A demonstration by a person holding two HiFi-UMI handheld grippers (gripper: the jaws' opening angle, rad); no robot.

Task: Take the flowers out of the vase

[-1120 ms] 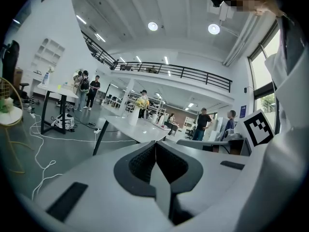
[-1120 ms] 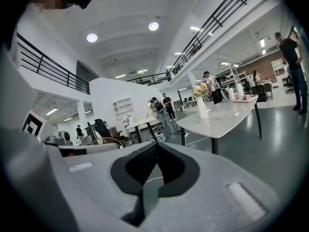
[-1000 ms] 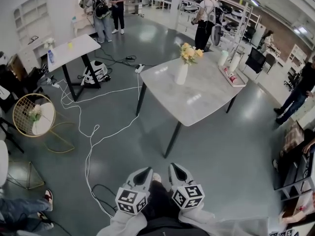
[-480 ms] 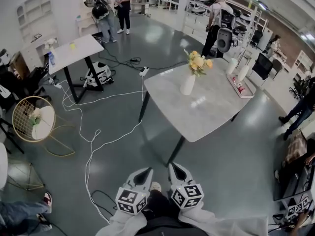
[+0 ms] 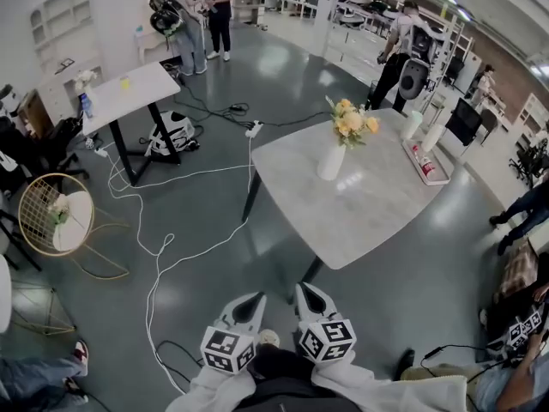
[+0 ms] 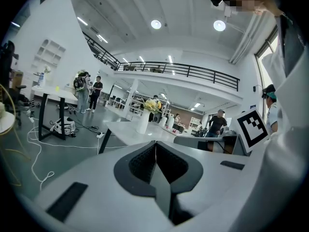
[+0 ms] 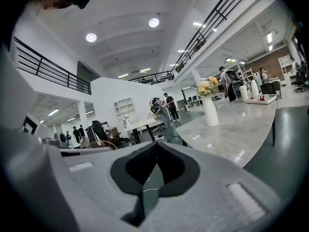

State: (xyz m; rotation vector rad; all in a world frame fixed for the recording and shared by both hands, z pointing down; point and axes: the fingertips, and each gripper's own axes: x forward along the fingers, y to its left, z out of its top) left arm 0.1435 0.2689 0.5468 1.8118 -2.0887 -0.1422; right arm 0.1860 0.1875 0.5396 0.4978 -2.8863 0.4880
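Note:
Yellow flowers (image 5: 352, 120) stand in a white vase (image 5: 331, 161) on the grey marble table (image 5: 369, 204). The same vase (image 6: 143, 122) with its flowers (image 6: 152, 105) shows far ahead in the left gripper view, and the vase (image 7: 209, 111) with flowers (image 7: 207, 87) also in the right gripper view. My left gripper (image 5: 254, 301) and right gripper (image 5: 307, 295) are held side by side near my body, well short of the table's near corner. Both have their jaws closed with nothing between them.
A red and white tray (image 5: 422, 163) and two white bottles (image 5: 412, 124) sit at the table's far side. White cables (image 5: 163, 247) run across the floor. A white desk (image 5: 129, 88), a gold wire chair (image 5: 56, 213) and several people (image 5: 219, 7) stand around.
The table with the vase has come nearer and shifted right in the head view as I walk forward. The grippers keep their place before my body.

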